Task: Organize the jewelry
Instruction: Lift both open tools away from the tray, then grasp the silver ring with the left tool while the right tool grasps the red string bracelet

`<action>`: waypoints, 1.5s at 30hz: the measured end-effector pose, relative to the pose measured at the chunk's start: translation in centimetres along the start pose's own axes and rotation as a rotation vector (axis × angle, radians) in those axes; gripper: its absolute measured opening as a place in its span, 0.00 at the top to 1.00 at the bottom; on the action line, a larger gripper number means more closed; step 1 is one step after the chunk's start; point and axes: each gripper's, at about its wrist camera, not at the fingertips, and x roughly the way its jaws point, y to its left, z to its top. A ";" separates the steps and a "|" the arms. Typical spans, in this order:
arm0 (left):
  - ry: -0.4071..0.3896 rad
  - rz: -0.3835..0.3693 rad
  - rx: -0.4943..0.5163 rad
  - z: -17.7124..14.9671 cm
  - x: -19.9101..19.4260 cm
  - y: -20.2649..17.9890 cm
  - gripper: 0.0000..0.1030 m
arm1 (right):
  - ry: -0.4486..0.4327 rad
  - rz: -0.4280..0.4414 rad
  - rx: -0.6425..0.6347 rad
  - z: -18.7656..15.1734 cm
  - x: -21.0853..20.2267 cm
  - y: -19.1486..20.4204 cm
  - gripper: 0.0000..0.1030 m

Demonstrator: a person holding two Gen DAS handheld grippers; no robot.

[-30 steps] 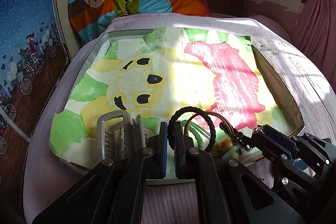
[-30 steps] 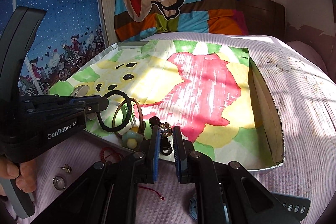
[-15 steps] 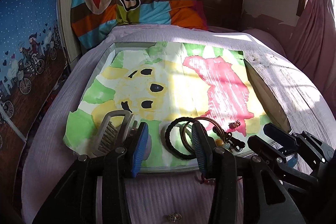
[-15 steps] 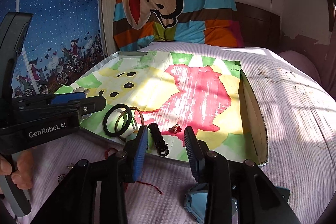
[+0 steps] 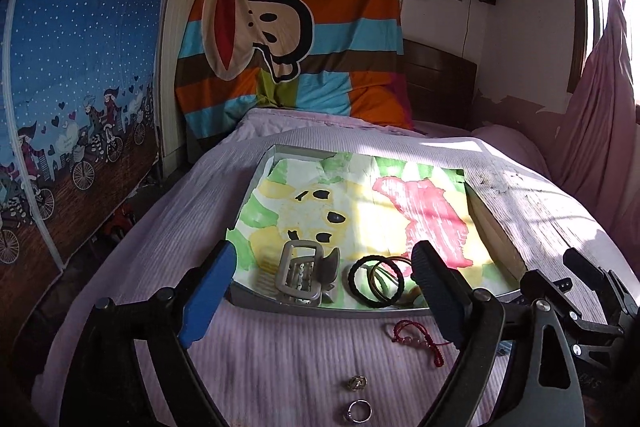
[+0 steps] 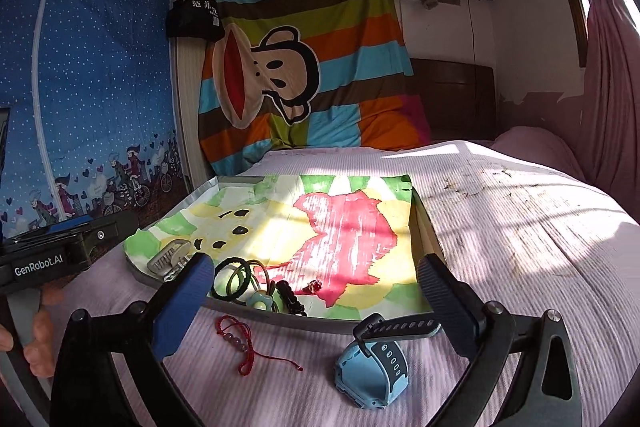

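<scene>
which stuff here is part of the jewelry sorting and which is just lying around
Part of the job:
- tray
- hair claw
- black hair tie
- red string bracelet
- two rings
- blue watch

Lying about:
- striped monkey blanket
- black bag
- pink curtain

Both cams sit low over the near end of the bed (image 5: 280, 359), looking forward and a bit down toward the striped monkey blanket (image 5: 296, 39) at the far wall. The left wrist view sits left of the other, close behind the shallow tray (image 5: 320, 307), with the right gripper (image 5: 560, 279) poking in at its right edge. The right wrist view sits further right, catching the left gripper (image 6: 80, 231) at its left edge. Both share the tray (image 6: 280, 319), the black hair tie (image 5: 376, 281) (image 6: 230, 279), the red cord bracelet (image 5: 416, 335) (image 6: 240, 339) and the far wall.
</scene>
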 end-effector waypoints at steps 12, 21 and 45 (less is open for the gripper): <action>-0.074 0.003 -0.030 -2.7 -5.6 1.4 0.06 | -0.126 -0.010 -0.008 -0.9 -5.2 0.1 0.00; -0.105 0.003 -0.014 -4.2 -8.2 1.5 0.03 | -0.104 -0.016 -0.029 -2.2 -6.4 0.8 0.00; 0.172 -0.108 0.140 -7.9 -5.1 0.9 0.03 | 0.220 0.093 -0.045 -6.0 -2.1 1.0 0.22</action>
